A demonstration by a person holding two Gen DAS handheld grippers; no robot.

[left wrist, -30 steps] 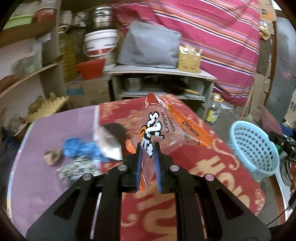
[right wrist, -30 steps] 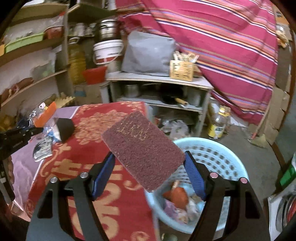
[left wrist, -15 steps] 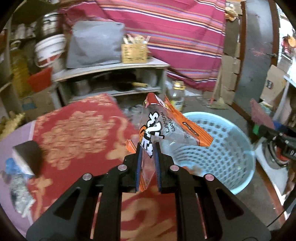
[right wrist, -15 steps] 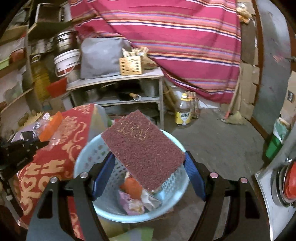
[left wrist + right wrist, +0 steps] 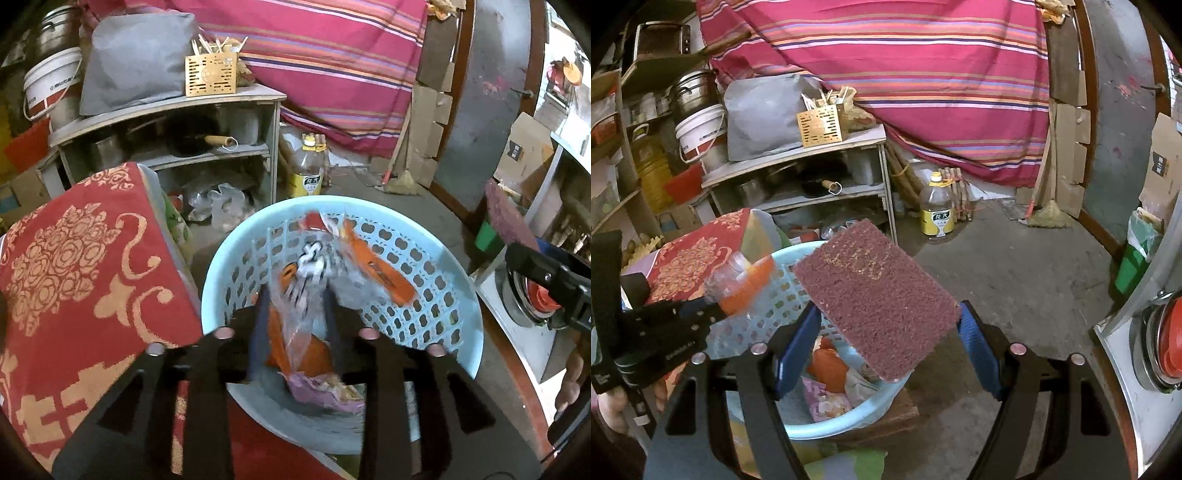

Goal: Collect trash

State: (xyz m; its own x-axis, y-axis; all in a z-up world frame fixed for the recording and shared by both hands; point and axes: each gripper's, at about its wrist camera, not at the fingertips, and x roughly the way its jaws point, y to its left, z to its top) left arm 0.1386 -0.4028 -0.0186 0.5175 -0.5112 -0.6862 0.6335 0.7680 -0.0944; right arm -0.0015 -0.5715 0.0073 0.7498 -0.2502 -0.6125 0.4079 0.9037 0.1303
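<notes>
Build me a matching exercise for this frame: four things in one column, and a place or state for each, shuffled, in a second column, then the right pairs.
Things
1. snack wrapper
2. scouring pad
3. oil bottle
4. slotted wooden box

Places or states
A. stands on the floor by the striped cloth
B. held between the right gripper's fingers
C. sits on top of the grey shelf unit
D. between the parted fingers of the left gripper, over the blue basket

Pairs: 1-D, 2-B, 3-A, 4-C
</notes>
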